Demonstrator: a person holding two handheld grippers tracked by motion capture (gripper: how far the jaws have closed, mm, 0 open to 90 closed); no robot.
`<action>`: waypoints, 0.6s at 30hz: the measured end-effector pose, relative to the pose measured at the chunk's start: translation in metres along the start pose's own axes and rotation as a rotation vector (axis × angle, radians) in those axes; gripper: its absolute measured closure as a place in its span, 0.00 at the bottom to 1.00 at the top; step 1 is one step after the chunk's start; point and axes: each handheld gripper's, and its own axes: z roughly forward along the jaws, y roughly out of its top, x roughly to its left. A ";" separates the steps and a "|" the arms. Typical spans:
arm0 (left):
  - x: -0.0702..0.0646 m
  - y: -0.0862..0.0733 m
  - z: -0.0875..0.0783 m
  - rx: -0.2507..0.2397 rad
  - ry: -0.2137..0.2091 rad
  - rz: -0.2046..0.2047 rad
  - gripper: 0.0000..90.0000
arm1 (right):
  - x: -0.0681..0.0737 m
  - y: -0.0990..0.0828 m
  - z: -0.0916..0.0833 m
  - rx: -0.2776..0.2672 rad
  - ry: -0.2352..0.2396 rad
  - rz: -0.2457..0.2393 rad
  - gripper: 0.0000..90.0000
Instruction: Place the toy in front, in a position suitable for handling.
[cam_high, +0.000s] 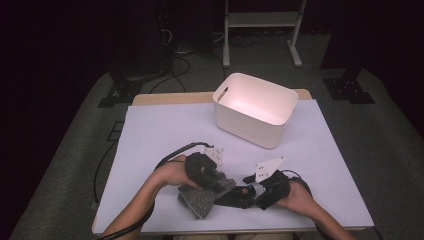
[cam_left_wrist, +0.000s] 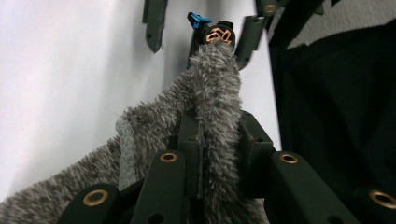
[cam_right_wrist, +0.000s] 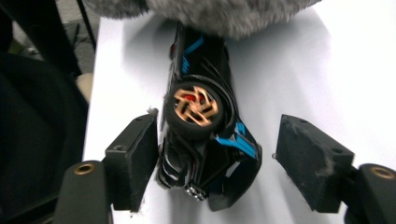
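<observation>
My left gripper (cam_left_wrist: 212, 144) is shut on a fold of a grey fluffy cloth (cam_left_wrist: 205, 93), which bunches up between its jaws. In the high view the cloth (cam_high: 202, 199) lies near the table's front edge under the left gripper (cam_high: 214, 181). A black toy car (cam_right_wrist: 205, 126) with blue trim and a gold wheel lies on its side just past the cloth. My right gripper (cam_right_wrist: 219, 163) is open around the car's near end. Its left pad sits close against the car and its right pad stands clear. From above, the car (cam_high: 239, 195) lies between the cloth and the right gripper (cam_high: 256, 196).
A white plastic bin (cam_high: 255, 107) with a handle slot stands empty at the back right of the white table (cam_high: 160, 130). Cables trail from both grippers. Dark floor, cables and a white frame lie beyond the table's far edge.
</observation>
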 end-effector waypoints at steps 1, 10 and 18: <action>-0.002 0.000 0.000 -0.003 0.000 0.006 0.83 | 0.001 -0.001 0.001 0.002 0.006 -0.002 0.33; -0.005 0.001 -0.003 -0.009 0.036 0.022 0.84 | 0.008 -0.001 0.009 0.029 0.015 -0.052 0.61; 0.000 0.018 -0.002 0.025 0.086 0.037 0.84 | -0.003 0.003 0.014 0.011 -0.020 -0.058 0.63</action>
